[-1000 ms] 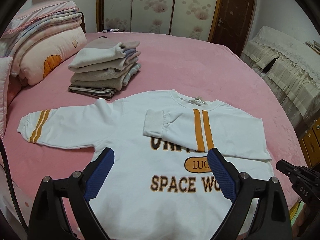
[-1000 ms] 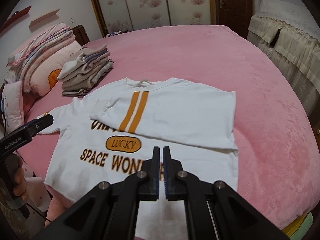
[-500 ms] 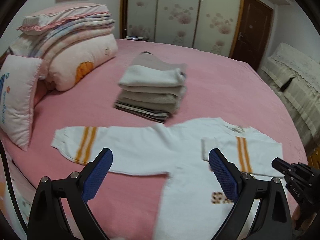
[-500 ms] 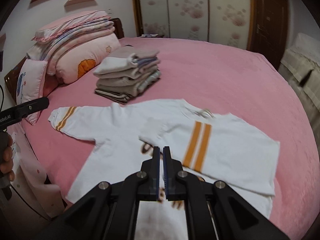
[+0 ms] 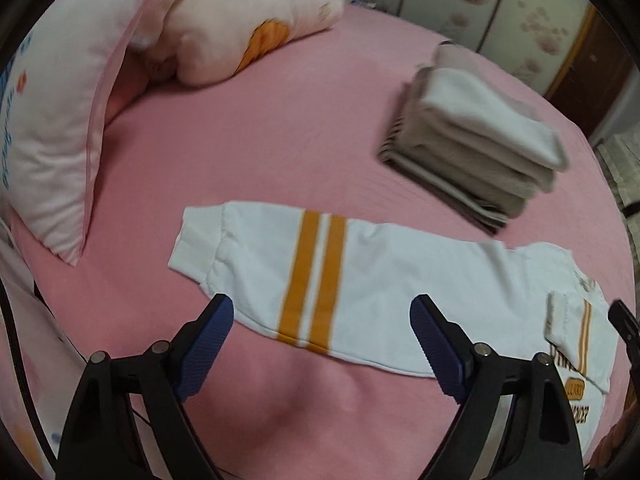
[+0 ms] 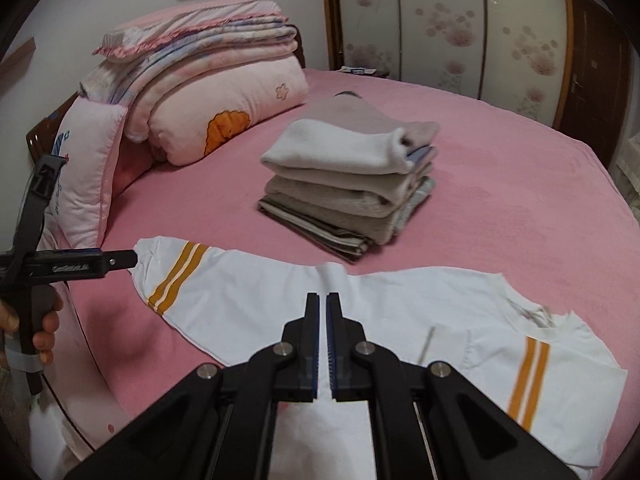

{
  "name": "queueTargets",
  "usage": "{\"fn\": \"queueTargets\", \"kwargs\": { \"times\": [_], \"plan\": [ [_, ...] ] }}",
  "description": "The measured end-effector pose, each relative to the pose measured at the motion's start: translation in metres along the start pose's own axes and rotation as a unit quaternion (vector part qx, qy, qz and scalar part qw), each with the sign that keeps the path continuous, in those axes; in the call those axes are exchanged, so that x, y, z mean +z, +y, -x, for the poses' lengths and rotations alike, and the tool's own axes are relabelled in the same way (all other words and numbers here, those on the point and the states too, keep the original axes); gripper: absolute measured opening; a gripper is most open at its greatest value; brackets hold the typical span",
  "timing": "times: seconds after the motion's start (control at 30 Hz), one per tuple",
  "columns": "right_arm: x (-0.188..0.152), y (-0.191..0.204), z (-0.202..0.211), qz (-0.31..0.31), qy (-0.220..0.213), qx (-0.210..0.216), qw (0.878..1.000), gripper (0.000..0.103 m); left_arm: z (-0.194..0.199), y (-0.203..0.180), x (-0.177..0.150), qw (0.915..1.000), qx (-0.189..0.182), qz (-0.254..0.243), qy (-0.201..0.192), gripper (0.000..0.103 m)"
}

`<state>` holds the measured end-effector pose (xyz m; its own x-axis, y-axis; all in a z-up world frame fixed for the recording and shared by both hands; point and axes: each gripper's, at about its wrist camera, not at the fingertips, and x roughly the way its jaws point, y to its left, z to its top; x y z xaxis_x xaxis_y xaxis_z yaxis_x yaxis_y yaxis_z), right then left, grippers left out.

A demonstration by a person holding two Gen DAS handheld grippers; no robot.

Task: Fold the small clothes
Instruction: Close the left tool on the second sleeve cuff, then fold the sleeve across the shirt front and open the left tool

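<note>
Sweatshirt point(image 6: 360, 308) spread flat on pink bed point(image 6: 520, 160), one sleeve already folded across the chest, the other sleeve point(image 5: 320, 272) stretched toward 9 o'clock. Left gripper point(image 5: 320, 344) spread wide just short of that sleeve, holding nothing; right gripper point(image 6: 322, 344) pressed nearly together, empty. Risks: pinching bedsheet along with the cuff, dragging the body askew, or knocking the folded stack point(image 6: 348, 184) at 12 o'clock.

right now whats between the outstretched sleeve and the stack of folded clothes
Nothing: only bare pink bedsheet lies between the outstretched sleeve and the stack of folded clothes, clearest in the right wrist view.
</note>
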<state>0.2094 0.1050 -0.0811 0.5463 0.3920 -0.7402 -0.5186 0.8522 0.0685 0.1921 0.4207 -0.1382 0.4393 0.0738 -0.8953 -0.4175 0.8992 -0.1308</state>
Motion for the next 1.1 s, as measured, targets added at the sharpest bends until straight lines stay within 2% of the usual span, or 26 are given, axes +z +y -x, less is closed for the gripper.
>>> {"fn": "queueTargets", "kwargs": {
  "times": [0.17,0.37,0.47,0.63,0.67,0.7,0.77,0.8,0.97,1.1],
  "plan": [
    [-0.008,0.020,-0.033,0.018,0.025,0.002,1.000,0.003,-0.055,0.041,0.001,0.9969,-0.006,0.058,0.054,0.080],
    [-0.018,0.023,-0.050,0.028,0.043,-0.004,0.999,0.003,-0.087,0.060,0.003,0.9904,-0.005,0.103,0.092,0.077],
    [-0.019,0.022,-0.053,0.025,0.045,-0.005,0.999,0.003,-0.097,0.064,0.006,0.9882,0.007,0.109,0.107,0.072],
    [-0.022,0.020,-0.059,0.026,0.049,-0.010,0.998,0.003,-0.115,0.059,0.002,0.9855,0.030,0.094,0.138,0.056],
    [-0.023,0.019,-0.060,0.025,0.052,-0.010,0.998,0.003,-0.115,0.058,0.002,0.9858,0.037,0.088,0.138,0.046],
    [-0.024,0.018,-0.062,0.024,0.054,-0.011,0.998,0.003,-0.116,0.056,0.001,0.9863,0.041,0.080,0.138,0.029],
    [-0.025,0.017,-0.064,0.023,0.058,-0.011,0.998,0.003,-0.115,0.056,0.000,0.9866,0.047,0.077,0.136,0.014],
    [-0.026,0.017,-0.064,0.022,0.059,-0.011,0.998,0.003,-0.114,0.056,0.000,0.9870,0.042,0.079,0.134,0.010],
    [-0.028,0.016,-0.063,0.022,0.058,-0.011,0.998,0.003,-0.102,0.051,0.001,0.9906,0.050,0.065,0.109,0.006],
    [-0.031,0.010,-0.054,0.019,0.055,-0.011,0.998,0.003,-0.078,0.031,0.003,0.9950,0.076,0.031,0.058,0.005]
  ]
}}
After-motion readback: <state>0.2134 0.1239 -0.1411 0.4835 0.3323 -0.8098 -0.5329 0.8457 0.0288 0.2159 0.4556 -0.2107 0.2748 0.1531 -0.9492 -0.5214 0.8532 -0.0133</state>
